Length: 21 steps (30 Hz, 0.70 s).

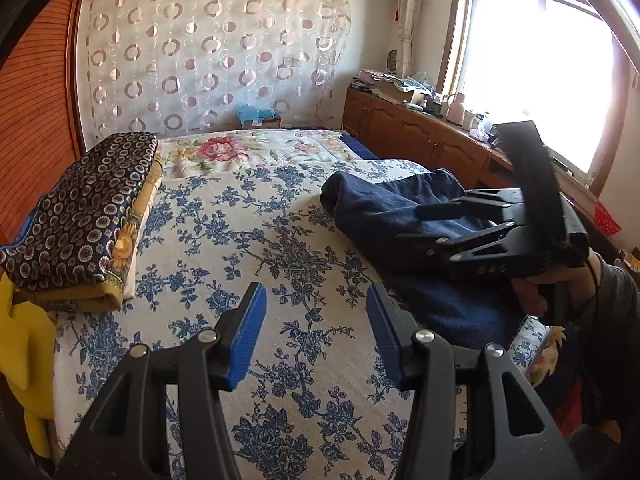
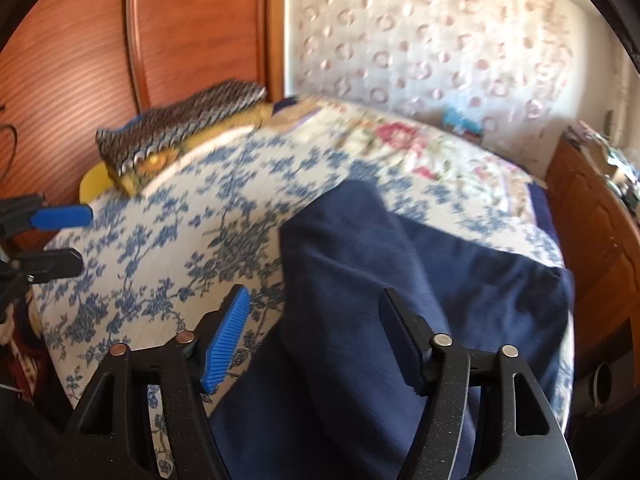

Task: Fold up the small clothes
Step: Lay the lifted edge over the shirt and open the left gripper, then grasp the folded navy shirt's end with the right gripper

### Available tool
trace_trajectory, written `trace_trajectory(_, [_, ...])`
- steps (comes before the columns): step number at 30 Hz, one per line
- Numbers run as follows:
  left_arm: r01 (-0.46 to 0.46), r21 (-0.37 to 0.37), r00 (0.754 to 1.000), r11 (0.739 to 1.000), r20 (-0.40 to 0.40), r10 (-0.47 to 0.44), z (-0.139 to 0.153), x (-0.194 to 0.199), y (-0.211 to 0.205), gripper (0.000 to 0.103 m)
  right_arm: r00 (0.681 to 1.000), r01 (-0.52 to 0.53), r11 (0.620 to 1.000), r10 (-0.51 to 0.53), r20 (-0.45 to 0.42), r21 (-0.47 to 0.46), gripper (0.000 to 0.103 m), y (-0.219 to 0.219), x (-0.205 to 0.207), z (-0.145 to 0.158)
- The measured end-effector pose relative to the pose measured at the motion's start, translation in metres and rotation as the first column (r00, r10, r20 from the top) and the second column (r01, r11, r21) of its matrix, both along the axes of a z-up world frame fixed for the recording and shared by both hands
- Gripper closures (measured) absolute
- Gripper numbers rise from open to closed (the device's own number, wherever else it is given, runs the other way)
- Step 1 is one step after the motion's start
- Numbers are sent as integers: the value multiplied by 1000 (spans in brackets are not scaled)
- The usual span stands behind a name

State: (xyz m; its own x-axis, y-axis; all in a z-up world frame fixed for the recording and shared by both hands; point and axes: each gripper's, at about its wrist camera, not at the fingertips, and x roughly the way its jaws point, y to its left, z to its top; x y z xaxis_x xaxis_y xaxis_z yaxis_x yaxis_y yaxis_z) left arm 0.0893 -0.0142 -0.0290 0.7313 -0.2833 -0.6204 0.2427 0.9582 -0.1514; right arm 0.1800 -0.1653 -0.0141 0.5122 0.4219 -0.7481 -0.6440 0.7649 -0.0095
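A dark navy garment (image 1: 384,208) lies rumpled on the right side of the bed's blue-flowered sheet (image 1: 240,248). My left gripper (image 1: 316,320) hangs open over bare sheet to the garment's left, with nothing between its blue pads. A person's hand holds my right gripper (image 1: 416,226) low over the garment. In the right wrist view the garment (image 2: 360,248) fills the middle, one fold raised as a ridge. There my right gripper (image 2: 316,332) stands open above it, and the pads do not press on the cloth. My left gripper (image 2: 68,240) shows at that view's left edge.
A folded stack of dark patterned bedding (image 1: 80,216) sits at the bed's left edge, with a pink-flowered quilt (image 1: 240,148) at the far end. A wooden cabinet (image 1: 420,132) crowded with items runs along the right under the window. Yellow cloth (image 1: 24,352) hangs at the near left.
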Motion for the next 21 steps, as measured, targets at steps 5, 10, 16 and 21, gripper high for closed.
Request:
trace_trajectory(5, [1, -6, 1000, 1000, -4, -1, -3, -1, 1, 52, 999, -42, 997, 41, -30, -60, 44, 17, 8, -16])
trace_trajectory(10, [-2, -12, 1000, 1000, -6, 2, -6, -1, 2, 52, 998, -34, 990, 26, -58, -135, 46, 18, 19, -34])
trace_trajectory(16, [7, -10, 1000, 1000, -8, -7, -7, -2, -3, 52, 998, -43, 984, 34, -52, -171, 91, 9, 23, -31])
trace_trajectory(21, [1, -25, 1000, 1000, 6, -1, -8, -3, -5, 52, 1000, 19, 998, -20, -18, -52, 94, -26, 33, 3])
